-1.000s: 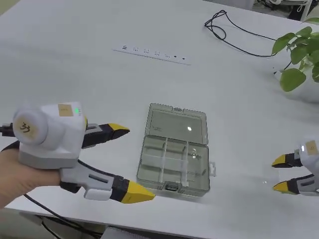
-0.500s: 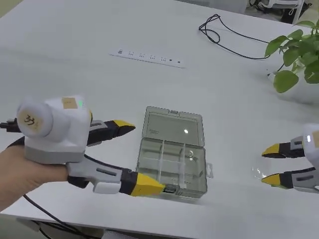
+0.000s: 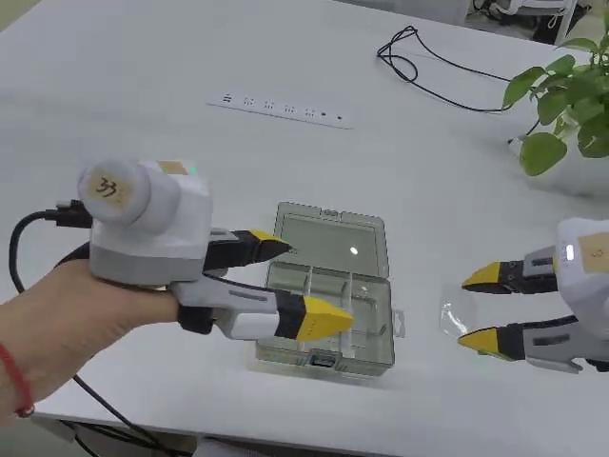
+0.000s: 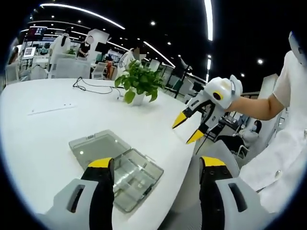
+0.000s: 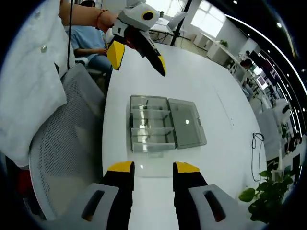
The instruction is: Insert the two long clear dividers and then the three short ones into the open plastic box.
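Left claw (image 3: 303, 284), jaws apart and empty, hovers over the open plastic box (image 3: 335, 238), whose base holds clear dividers (image 5: 149, 120). Right claw (image 3: 476, 309), likewise spread and empty, hangs beside the box, at a faint clear piece (image 3: 455, 314) on the white counter (image 3: 143, 86).

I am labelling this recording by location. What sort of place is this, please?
Probably an open-plan office or lab: a large white table carries a power strip and a potted plant, a mesh office chair stands beside it, and long ceiling lights run overhead.
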`<state>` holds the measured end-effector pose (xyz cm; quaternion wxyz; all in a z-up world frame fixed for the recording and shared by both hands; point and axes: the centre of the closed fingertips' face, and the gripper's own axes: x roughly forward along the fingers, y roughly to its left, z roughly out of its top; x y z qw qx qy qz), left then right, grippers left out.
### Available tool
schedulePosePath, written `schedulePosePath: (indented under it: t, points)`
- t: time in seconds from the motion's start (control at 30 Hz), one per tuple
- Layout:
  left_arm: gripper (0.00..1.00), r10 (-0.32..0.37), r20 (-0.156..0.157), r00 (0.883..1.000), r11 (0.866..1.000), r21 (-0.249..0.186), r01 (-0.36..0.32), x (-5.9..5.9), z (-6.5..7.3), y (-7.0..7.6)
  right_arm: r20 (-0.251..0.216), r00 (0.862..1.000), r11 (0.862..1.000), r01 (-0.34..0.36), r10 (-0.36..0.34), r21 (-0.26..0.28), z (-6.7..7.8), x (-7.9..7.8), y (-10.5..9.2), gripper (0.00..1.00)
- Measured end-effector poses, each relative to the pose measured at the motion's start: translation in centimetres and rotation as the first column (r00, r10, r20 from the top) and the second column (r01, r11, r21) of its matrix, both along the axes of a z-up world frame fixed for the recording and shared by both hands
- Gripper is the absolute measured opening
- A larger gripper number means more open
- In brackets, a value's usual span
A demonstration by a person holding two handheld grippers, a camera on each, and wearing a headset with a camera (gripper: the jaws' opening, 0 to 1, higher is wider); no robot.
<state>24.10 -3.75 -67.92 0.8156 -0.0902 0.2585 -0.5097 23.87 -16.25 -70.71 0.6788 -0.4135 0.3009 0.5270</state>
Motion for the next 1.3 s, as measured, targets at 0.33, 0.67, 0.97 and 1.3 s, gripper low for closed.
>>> schedulePosePath:
  t: [0.33, 0.67, 0.97, 1.3]
  points:
    - [0.56, 0.01, -0.117, 0.993, 0.999, -0.047, -0.015, -0.7, 0.0, -1.9, 0.023, 0.999, 1.0, -0.027, 0.027, 0.005, 0.7, -1.1, 2.4, 0.33]
    - [0.41, 0.018, -0.214, 0.977, 0.995, -0.096, -0.039, -1.3, 0.0, -3.0, 0.033, 0.999, 0.999, -0.044, 0.043, 0.021, 1.4, -1.7, 4.2, 0.33]
    - [0.29, -0.005, -0.305, 0.952, 0.988, -0.146, -0.042, -2.2, 0.0, -4.7, 0.04, 0.998, 0.998, -0.055, 0.054, 0.034, 1.9, -2.2, 5.3, 0.32]
    - [0.15, -0.024, -0.378, 0.925, 0.982, -0.18, -0.048, -2.5, -0.3, -5.9, 0.048, 0.996, 0.997, -0.071, 0.069, 0.041, 2.5, -2.6, 6.2, 0.32]
